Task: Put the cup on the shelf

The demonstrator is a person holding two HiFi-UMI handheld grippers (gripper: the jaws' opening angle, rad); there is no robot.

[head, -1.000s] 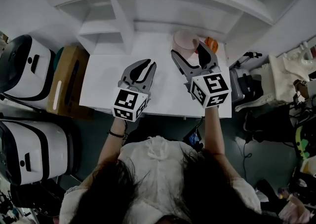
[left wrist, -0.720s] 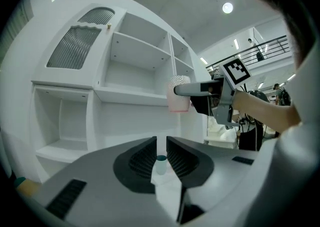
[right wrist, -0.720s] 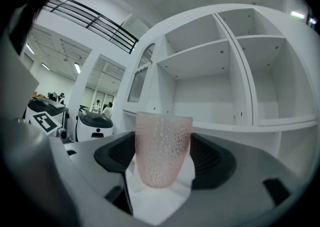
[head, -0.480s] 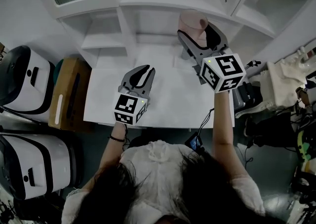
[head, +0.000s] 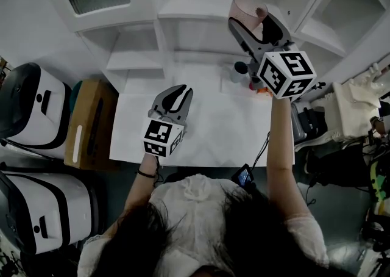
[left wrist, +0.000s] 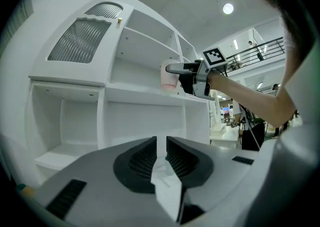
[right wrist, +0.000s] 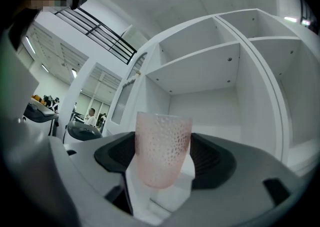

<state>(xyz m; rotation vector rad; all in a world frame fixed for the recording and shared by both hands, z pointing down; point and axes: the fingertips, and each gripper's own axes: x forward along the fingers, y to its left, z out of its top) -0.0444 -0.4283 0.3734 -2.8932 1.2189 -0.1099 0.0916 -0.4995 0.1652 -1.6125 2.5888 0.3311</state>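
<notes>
Two grippers in head view: right gripper (head: 253,22) holds pink cup (head: 242,6) high at shelf (head: 195,14) front edge, open compartment behind. Left gripper (head: 173,96) is low over table (head: 207,135).
Left gripper view: jaws nearly together, thin slit, nothing inside.
Right gripper view: jaws press cup's sides, rim up.

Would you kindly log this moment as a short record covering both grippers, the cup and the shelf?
right gripper: shut on the cup, held up at the shelf
cup: pink, dimpled, upright between the jaws
left gripper: jaws together, holding nothing, low over the table
shelf: white, open compartments
task state: cup not yet released
</notes>
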